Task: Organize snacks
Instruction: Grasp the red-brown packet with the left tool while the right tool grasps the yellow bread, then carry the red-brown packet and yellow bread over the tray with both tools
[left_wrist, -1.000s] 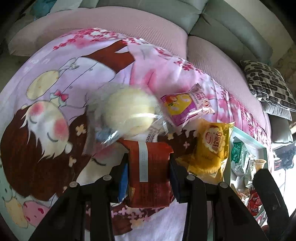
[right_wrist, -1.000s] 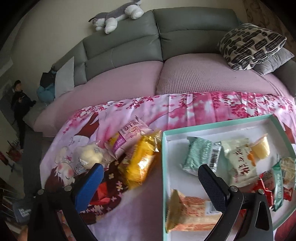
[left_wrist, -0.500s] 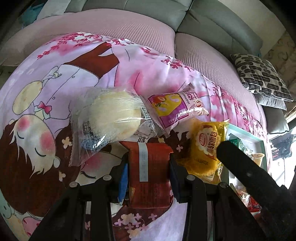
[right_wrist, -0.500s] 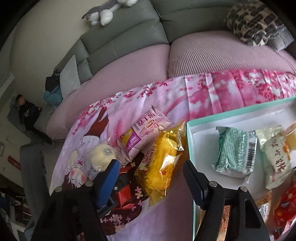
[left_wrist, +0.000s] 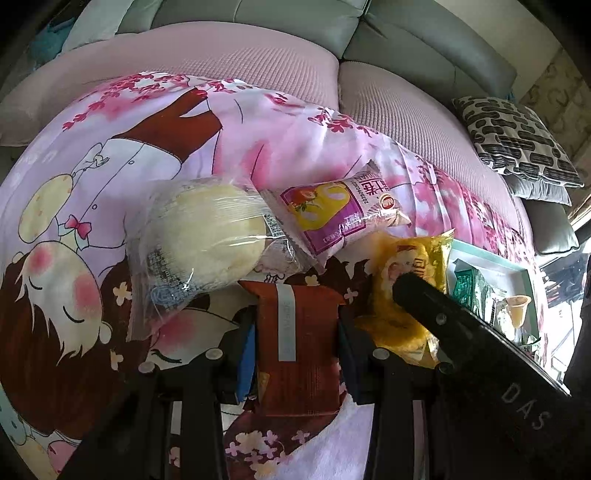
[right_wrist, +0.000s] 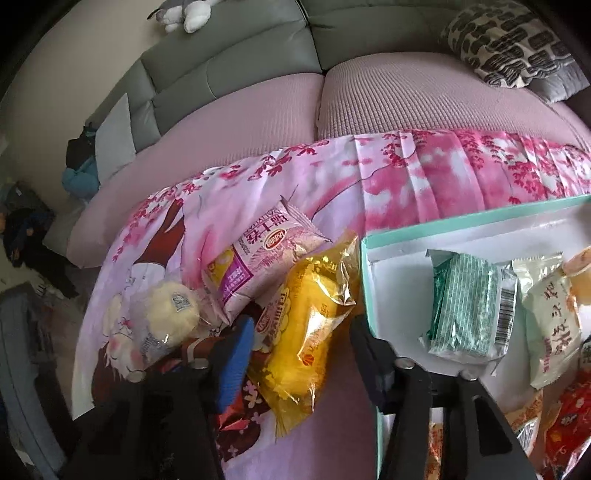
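Snacks lie scattered on a pink cartoon-print sheet (left_wrist: 110, 155) over the sofa, and we read them from the left. First comes a pale round bun in clear wrap (left_wrist: 207, 236), then a pink-and-purple packet (left_wrist: 340, 210) leaning on it. Below them our left gripper (left_wrist: 297, 343) is clamped on a dark red packet (left_wrist: 297, 343), pads pressed to both its sides, exactly as a second ago. Next is the yellow bread packet (right_wrist: 306, 332), the piece now in play: our right gripper (right_wrist: 301, 347) has swung over from the tray and come down on it, its jaws just closing from wide, so that the blue pad (right_wrist: 236, 354) sits at one flank and the dark one at the other. We judge the pads at or near contact, though a firm squeeze is not yet visible. Farthest right stands the teal-rimmed tray (right_wrist: 461, 221), already holding a green wafer packet (right_wrist: 465, 306), a cream packet (right_wrist: 550, 325) and others. We judge that both hands will soon carry packets to the tray, leaving two on the sheet.
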